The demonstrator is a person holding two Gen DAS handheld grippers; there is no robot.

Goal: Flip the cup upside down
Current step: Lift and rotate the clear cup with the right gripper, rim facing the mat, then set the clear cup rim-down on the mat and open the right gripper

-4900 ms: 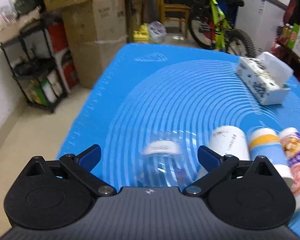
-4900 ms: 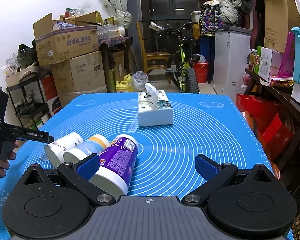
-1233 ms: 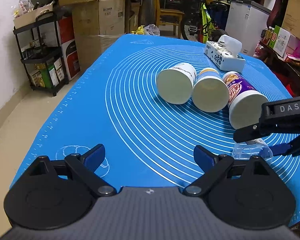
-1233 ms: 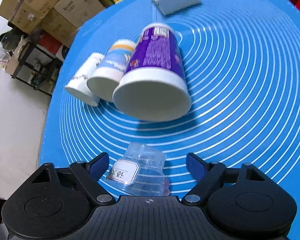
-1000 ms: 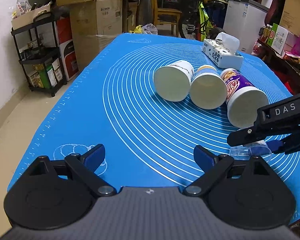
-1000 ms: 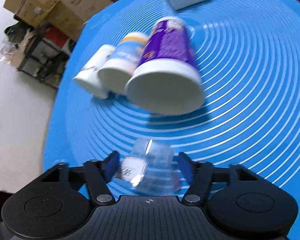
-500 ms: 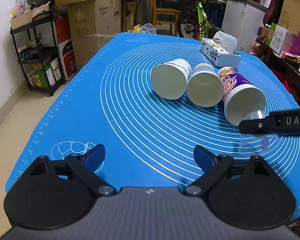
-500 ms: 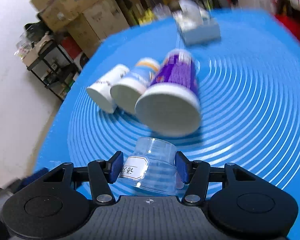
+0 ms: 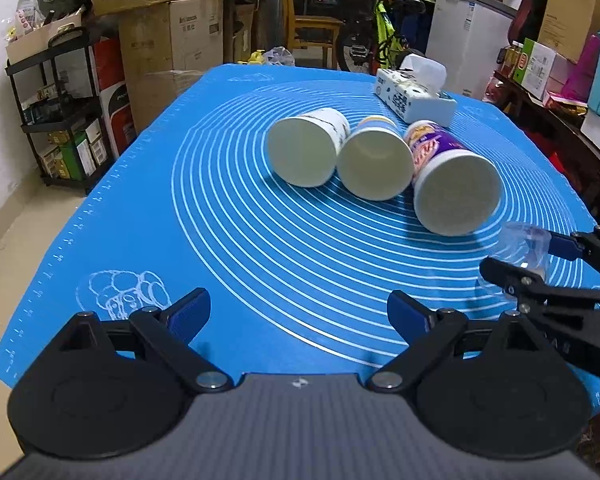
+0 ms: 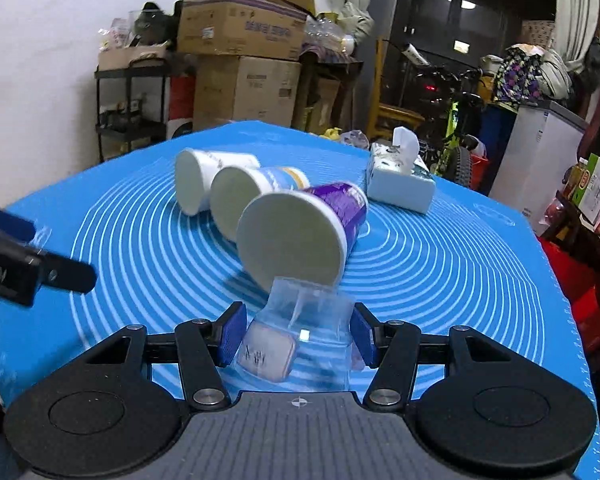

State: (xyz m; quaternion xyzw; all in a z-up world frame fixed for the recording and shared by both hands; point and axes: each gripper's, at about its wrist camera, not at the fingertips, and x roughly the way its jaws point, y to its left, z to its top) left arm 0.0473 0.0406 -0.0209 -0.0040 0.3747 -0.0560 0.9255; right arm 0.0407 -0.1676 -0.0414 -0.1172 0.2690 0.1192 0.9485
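Observation:
A small clear plastic cup [image 10: 300, 336] with a white label sits between the blue pads of my right gripper [image 10: 296, 338], which is shut on it and holds it above the blue mat [image 10: 440, 264]. In the left wrist view the cup [image 9: 524, 248] and the right gripper [image 9: 540, 264] show at the right edge. My left gripper [image 9: 300, 314] is open and empty over the near edge of the mat [image 9: 180, 220].
Three paper cups lie on their sides in a row: a white one [image 9: 306, 146], a blue-banded one [image 9: 374, 164] and a purple one [image 9: 452, 184]. A tissue box [image 9: 414, 94] stands behind them. Boxes, shelves and a bicycle surround the table.
My right gripper closed on the clear cup, lifted it off the mat and levelled out. My left gripper stayed open and drew back slightly.

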